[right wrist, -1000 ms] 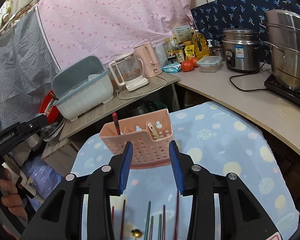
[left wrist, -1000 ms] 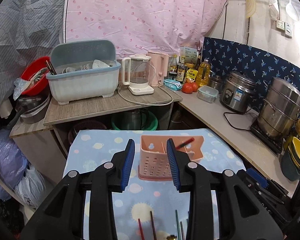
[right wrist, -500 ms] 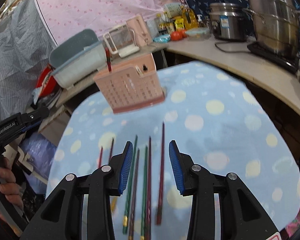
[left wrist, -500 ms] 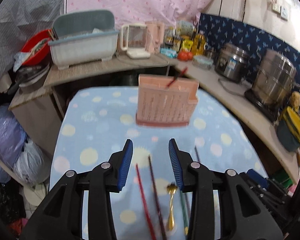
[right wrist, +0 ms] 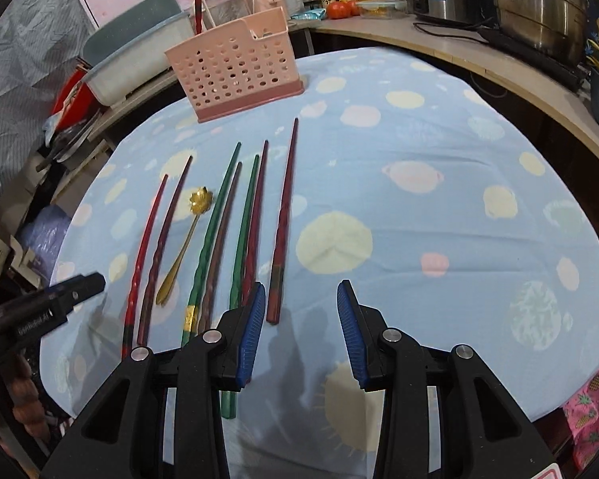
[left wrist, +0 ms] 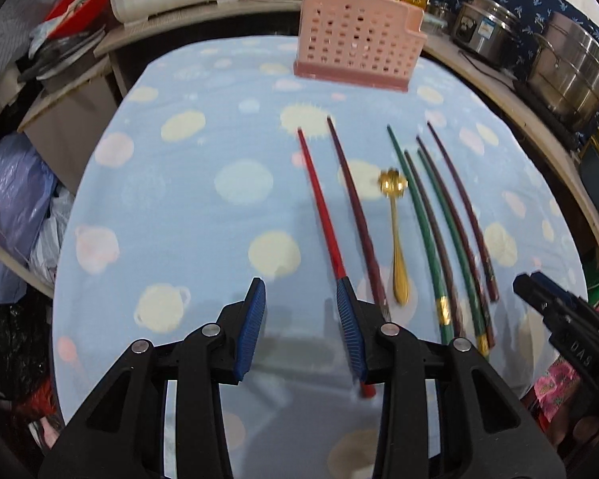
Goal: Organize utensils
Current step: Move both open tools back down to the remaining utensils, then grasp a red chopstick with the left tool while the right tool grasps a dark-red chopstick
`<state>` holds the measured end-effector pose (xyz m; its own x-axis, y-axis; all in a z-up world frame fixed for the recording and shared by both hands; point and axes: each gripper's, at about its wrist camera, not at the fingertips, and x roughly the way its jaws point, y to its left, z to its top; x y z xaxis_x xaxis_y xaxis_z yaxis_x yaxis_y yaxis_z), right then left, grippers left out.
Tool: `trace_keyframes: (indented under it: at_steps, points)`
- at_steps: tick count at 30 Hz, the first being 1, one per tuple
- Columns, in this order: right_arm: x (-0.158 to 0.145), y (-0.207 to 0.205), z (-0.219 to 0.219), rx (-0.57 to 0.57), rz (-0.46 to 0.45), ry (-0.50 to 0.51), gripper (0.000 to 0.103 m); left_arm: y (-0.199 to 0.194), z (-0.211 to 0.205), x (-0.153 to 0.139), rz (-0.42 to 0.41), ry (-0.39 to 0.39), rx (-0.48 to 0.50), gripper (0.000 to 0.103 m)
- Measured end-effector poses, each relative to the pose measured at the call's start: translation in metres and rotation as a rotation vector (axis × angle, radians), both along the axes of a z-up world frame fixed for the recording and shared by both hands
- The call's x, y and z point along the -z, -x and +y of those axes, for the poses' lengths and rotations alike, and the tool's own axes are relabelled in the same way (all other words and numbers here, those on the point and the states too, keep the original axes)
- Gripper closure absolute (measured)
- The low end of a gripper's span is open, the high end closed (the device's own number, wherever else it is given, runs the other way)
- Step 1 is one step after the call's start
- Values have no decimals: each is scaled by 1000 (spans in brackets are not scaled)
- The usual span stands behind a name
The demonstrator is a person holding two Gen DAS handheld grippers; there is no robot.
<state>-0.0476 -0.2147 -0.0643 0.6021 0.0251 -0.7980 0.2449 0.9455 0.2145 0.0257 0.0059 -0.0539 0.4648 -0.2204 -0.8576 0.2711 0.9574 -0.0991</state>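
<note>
Several chopsticks lie side by side on the blue dotted tablecloth (left wrist: pixel 203 215), red, maroon and green ones. A gold spoon (left wrist: pixel 395 239) lies among them, also the gold spoon (right wrist: pixel 183 247). The pink perforated holder (left wrist: pixel 359 52) stands at the far side, and a red chopstick (right wrist: pixel 197 8) stands in it. My left gripper (left wrist: pixel 299 285) hovers open and holds nothing; the red chopstick (left wrist: pixel 321 207) runs under its right finger. My right gripper (right wrist: pixel 301 287) is open too, its left finger over the ends of the chopsticks, next to the rightmost maroon one (right wrist: pixel 283 219).
A curved counter at the right carries steel pots (right wrist: pixel 539 4) and a rice cooker (left wrist: pixel 483 28). A white dish drainer (right wrist: pixel 139 64), a kettle and bottles stand behind the holder. Bags and boxes sit beyond the table's left edge. The cloth right of the chopsticks is bare.
Both grippers have sunk toward the table and tipped downward. The holder has slid to the top of each view, and the chopsticks and spoon have come into full view below it.
</note>
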Motion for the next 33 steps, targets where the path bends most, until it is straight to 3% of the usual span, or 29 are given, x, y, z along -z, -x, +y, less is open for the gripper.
trace_keyframes:
  at_steps: [6,13,28,33]
  points:
    - [6,-4,11,-26,8,31,67,8,1,7,16,8,2,68]
    - [11,-16,17,-43,8,64,80,11,1,9,18,11,6,68]
    - [23,-23,14,-45,20,102,95,27,-14,16,38,11,77,68]
    - [23,-20,13,-42,19,99,96,28,-14,21,53,12,78,69]
